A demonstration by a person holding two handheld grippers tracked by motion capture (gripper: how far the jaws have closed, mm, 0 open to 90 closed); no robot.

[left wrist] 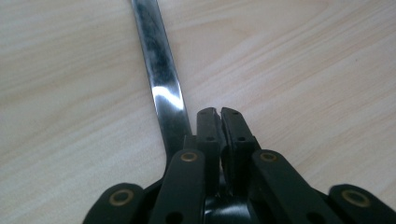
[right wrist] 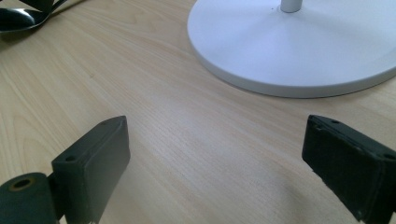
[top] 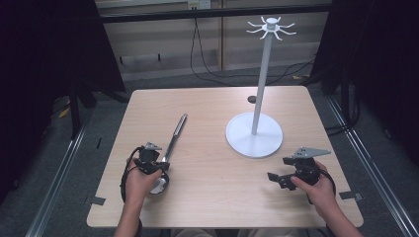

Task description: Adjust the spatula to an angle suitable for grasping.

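A long metal spoon (top: 175,136) lies on the wooden table (top: 207,106), its handle pointing away and its bowl (top: 159,185) near the person's left hand. My left gripper (top: 148,157) sits low over the spoon's neck. In the left gripper view its jaws (left wrist: 220,112) are pressed together, with the shiny handle (left wrist: 161,79) running along their left side and under the left one. My right gripper (top: 278,169) hovers open at the right front. Its pads (right wrist: 100,144) stand wide apart over bare wood (right wrist: 215,135). The spoon bowl (right wrist: 16,18) shows at that view's top left.
A white stand with a round base (top: 254,136), a tall pole (top: 262,74) and a ring of hooks (top: 271,27) rises at the centre right, just beyond the right gripper. Its base (right wrist: 299,42) is close ahead. A small dark spot (top: 252,99) lies behind it.
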